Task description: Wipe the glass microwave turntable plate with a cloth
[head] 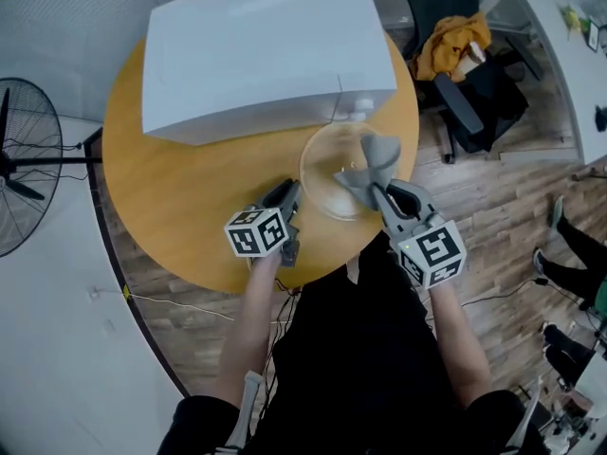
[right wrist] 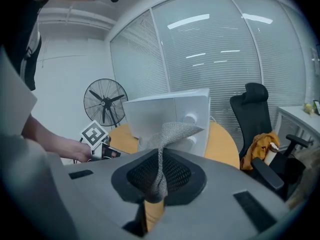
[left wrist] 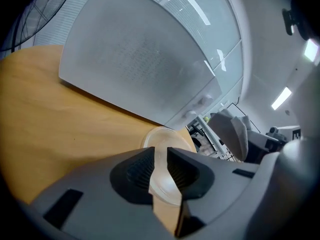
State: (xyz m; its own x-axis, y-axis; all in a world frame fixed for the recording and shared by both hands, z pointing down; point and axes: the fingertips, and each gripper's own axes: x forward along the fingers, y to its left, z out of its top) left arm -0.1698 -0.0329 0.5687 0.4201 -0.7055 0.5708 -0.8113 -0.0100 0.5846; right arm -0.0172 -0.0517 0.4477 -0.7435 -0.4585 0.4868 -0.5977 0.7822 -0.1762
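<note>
Right tongs [head: 377,191] are gripping the cloth [head: 371,162] over the glass turntable plate [head: 322,171] while the left tongs [head: 290,198] are meeting its near rim.

The plate is lying flat on the round wooden surface [head: 175,192], just in front of the white microwave [head: 256,55] and near the surface's edge closest to the person. In the right gripper view the right tongs [right wrist: 159,173] are clamping shut on the grey mesh cloth [right wrist: 172,131], which is standing up out of them in a twisted fold; whether it is touching the glass cannot be told. In the left gripper view the left tongs [left wrist: 160,158] are standing narrowly apart, with the plate's [left wrist: 161,134] edge showing in the gap and the pads not pressing on it.
</note>
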